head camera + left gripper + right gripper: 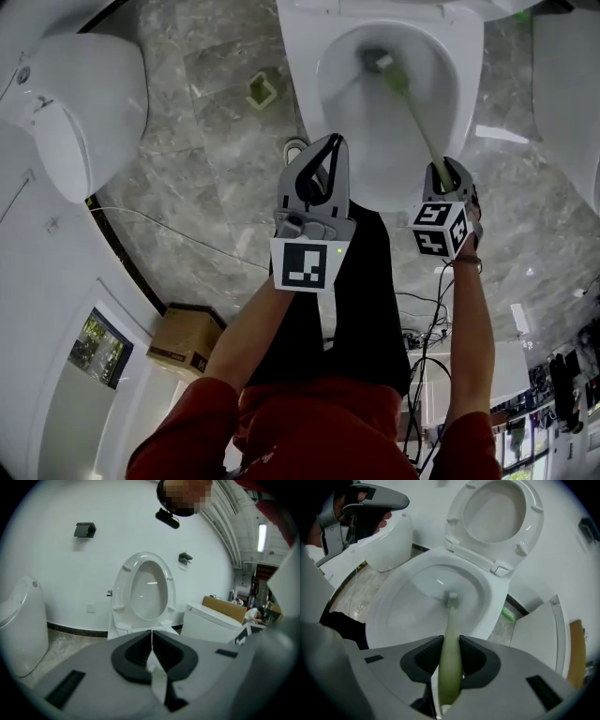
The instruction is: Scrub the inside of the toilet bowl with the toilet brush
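The white toilet bowl (328,42) stands open at the top of the head view, its seat and lid (501,513) raised against the wall. A pale green toilet brush handle (417,117) runs from my right gripper (448,176) down into the bowl. The brush head (378,62) rests at the bottom near the drain. In the right gripper view my right gripper (451,641) is shut on the handle (451,667), and the brush head (451,600) sits deep in the bowl (497,592). My left gripper (328,150) hovers at the bowl's near rim, shut and holding nothing (151,638).
A second white toilet (84,103) stands at the left and another white fixture (567,84) at the right. On the marble floor lie a small green item (261,89), a floor drain (295,145), a cardboard box (186,339) and cables (422,328).
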Demonstrator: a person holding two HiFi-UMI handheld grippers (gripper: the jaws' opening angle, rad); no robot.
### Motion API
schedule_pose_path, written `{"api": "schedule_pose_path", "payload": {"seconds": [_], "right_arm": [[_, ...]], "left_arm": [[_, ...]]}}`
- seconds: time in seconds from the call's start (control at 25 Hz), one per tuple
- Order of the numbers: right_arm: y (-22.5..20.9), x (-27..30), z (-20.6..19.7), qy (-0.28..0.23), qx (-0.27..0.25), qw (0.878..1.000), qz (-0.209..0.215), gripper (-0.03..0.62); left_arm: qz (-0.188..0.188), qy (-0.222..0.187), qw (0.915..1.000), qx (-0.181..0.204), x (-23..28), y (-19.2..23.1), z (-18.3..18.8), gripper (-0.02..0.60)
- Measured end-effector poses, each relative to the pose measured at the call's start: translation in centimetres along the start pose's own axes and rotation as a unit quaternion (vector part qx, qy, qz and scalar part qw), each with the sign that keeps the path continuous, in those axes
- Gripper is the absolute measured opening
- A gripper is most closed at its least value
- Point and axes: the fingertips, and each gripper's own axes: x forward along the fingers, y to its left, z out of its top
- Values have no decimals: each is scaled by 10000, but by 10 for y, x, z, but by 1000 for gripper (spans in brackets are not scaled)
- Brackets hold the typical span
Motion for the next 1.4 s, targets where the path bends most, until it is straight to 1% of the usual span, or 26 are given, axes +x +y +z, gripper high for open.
{"api": "schedule_pose_path", "payload": {"seconds": [0.16,0.24,0.32,0.4,0.48,0.56,0.64,0.76,0.8,0.84,0.92,0.96,1.0,1.12,1.28,1.36,1.4], "right_arm": [[57,-6,-11,168,727,9956,569,101],[74,-13,-4,114,1371,9873,793,101],[79,-24,9,8,2178,9704,1045,103],[82,-34,25,-173,2887,9473,1380,103],[87,-37,40,-371,3408,9231,1743,101],[90,-34,49,-446,3736,9055,1962,101],[89,-25,55,-438,3961,8951,2000,101],[85,-1,64,-337,4217,8857,1912,101],[84,9,65,-259,4373,8786,1905,101],[83,18,66,-161,4580,8677,1925,102],[83,30,67,27,5000,8423,2011,103],[83,31,67,85,5132,8335,2045,103],[83,30,67,116,5194,8288,2077,104],[94,16,67,141,5131,8268,2299,104],[132,-20,67,130,4999,8157,2909,103],[144,-29,67,136,5015,8104,3025,103],[145,-28,68,128,5033,8103,2999,103]], "left_arm": [[-15,83,10000,12,-4,0,-5,-3],[-11,148,9999,-3,-6,1,-8,-3],[-13,193,9998,-4,-8,3,-10,-3],[-17,211,9998,3,-9,3,-12,-3],[-24,165,9999,45,-9,4,-11,-3],[-31,115,9999,80,-8,3,-9,-3],[-34,102,9999,80,-8,4,-9,-3],[-57,137,9998,108,-11,4,-11,-3],[-64,158,9998,119,-12,4,-12,-3],[-70,177,9997,127,-13,4,-14,-3],[-83,223,9996,139,-16,5,-17,-3],[-87,239,9996,140,-18,5,-18,-3],[-89,249,9996,135,-19,5,-18,-3],[-75,263,9996,113,-23,6,-20,-3],[5,269,9996,88,-26,12,-20,-3],[33,303,9995,76,-28,16,-22,-3],[51,314,9995,69,-28,18,-22,-3]]}}
